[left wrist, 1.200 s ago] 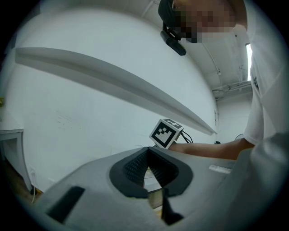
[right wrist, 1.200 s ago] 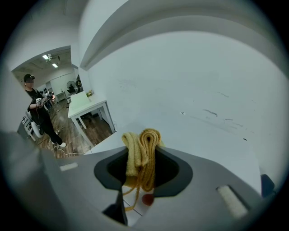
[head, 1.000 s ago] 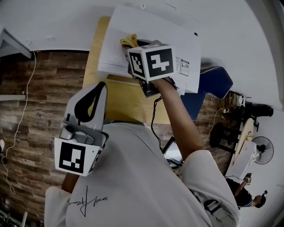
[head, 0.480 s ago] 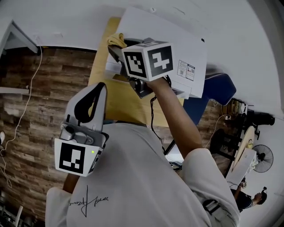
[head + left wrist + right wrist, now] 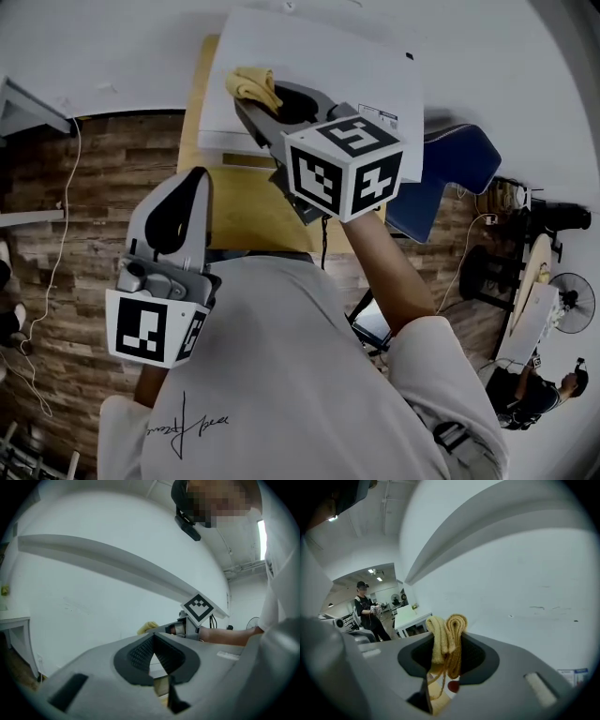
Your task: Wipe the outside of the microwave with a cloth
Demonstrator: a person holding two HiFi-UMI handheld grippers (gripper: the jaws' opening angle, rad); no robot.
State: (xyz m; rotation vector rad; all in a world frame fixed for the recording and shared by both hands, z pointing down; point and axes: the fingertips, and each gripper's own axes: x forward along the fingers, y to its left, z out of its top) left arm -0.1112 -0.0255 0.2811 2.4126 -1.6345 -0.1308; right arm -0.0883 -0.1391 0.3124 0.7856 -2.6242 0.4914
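**Right gripper clamping cloth above microwave; left gripper shut and empty**

Nearest the head camera, the operator's white shirt [image 5: 281, 375] is blocking the near edge of the wooden table [image 5: 248, 206]. The left gripper [image 5: 190, 176] is hanging at the operator's side over the table edge, jaws pressed together with nothing between them. The right gripper [image 5: 247, 97] is reaching forward, clenching a folded yellow cloth [image 5: 251, 84]. The cloth is sitting over the left part of the white microwave [image 5: 328, 56] top; contact cannot be confirmed. The right gripper's marker cube [image 5: 345, 169] is covering part of the microwave's front. A blue chair [image 5: 450, 173] is standing beside the table, on plank floor [image 5: 84, 187].

The left gripper view is showing the cloth [image 5: 147, 627] from the side, beneath a wall shelf [image 5: 108, 562]. Only the right gripper view is showing the cloth [image 5: 449, 637] doubled between the jaws, and a person [image 5: 365, 609] standing far off.
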